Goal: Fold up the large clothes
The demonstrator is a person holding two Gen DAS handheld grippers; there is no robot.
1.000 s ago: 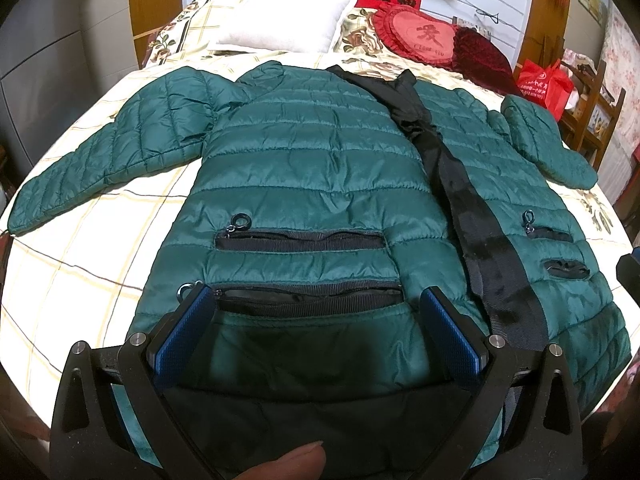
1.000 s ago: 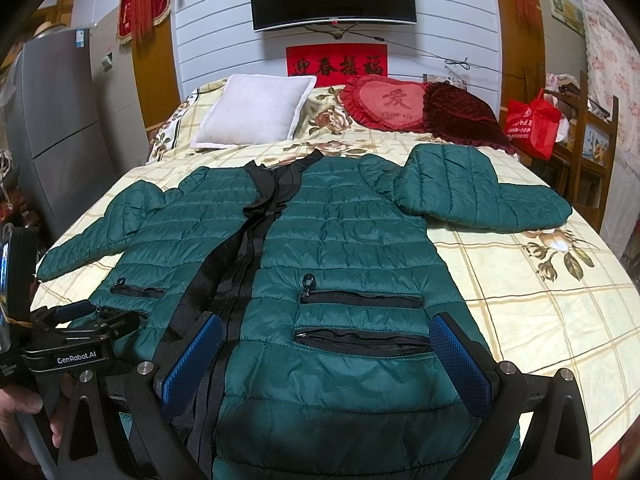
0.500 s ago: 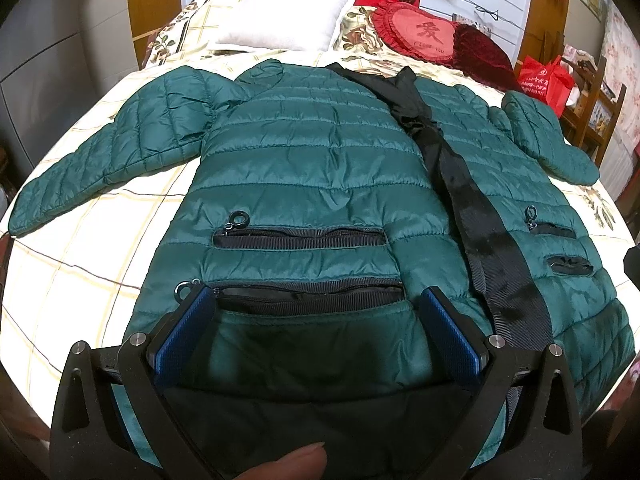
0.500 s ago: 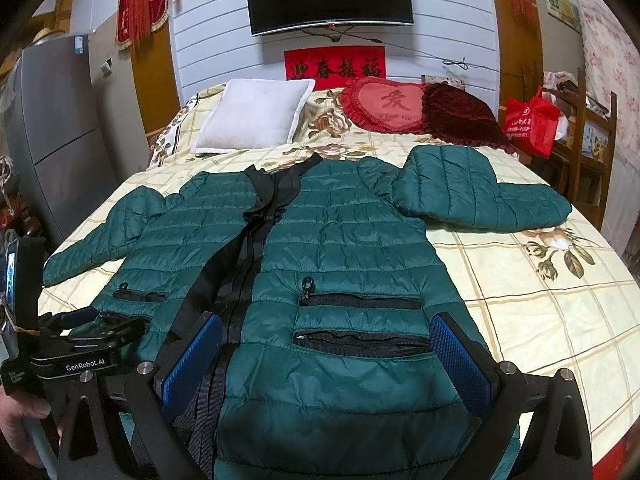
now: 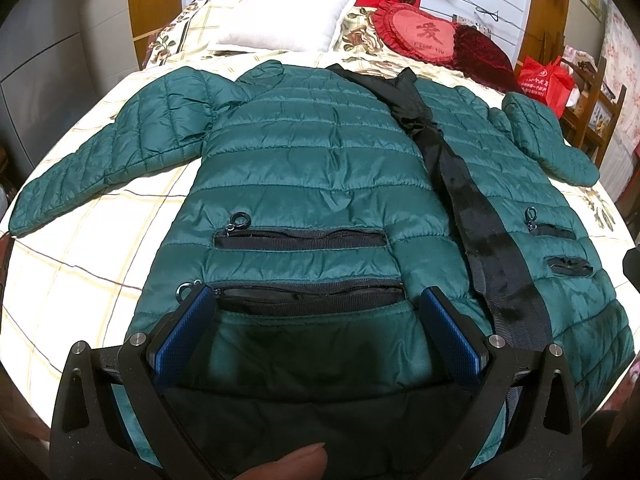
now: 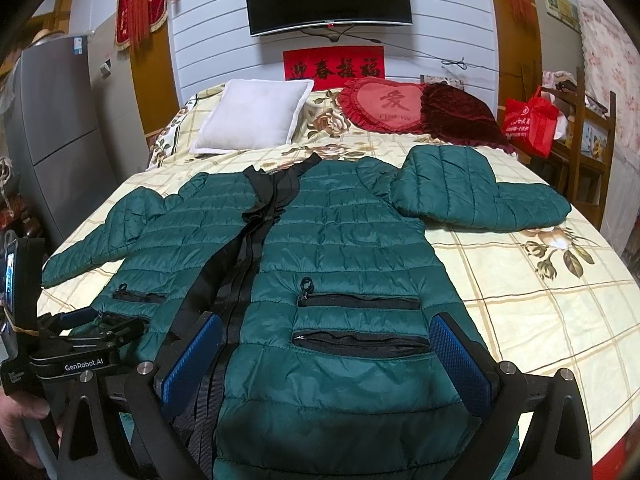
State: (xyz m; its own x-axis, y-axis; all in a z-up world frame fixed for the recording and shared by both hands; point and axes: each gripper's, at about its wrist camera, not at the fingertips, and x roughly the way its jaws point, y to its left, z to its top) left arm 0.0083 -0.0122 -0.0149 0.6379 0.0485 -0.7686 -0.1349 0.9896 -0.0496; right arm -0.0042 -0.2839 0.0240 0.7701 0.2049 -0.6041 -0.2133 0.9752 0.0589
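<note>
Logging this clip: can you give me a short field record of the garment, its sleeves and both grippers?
garment: green puffer jacket, spread front-up on the bed
front: unzipped, black lining showing
sleeves: left one stretched out; right one bent across the bed
left gripper: open, over the hem
right gripper: open, over the hem
fold: not started

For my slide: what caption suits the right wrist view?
Open right gripper poised over the hem of a green puffer jacket spread flat on a bed.

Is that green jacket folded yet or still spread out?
Spread out. The green jacket lies flat on the bed, both sleeves out sideways.
</note>
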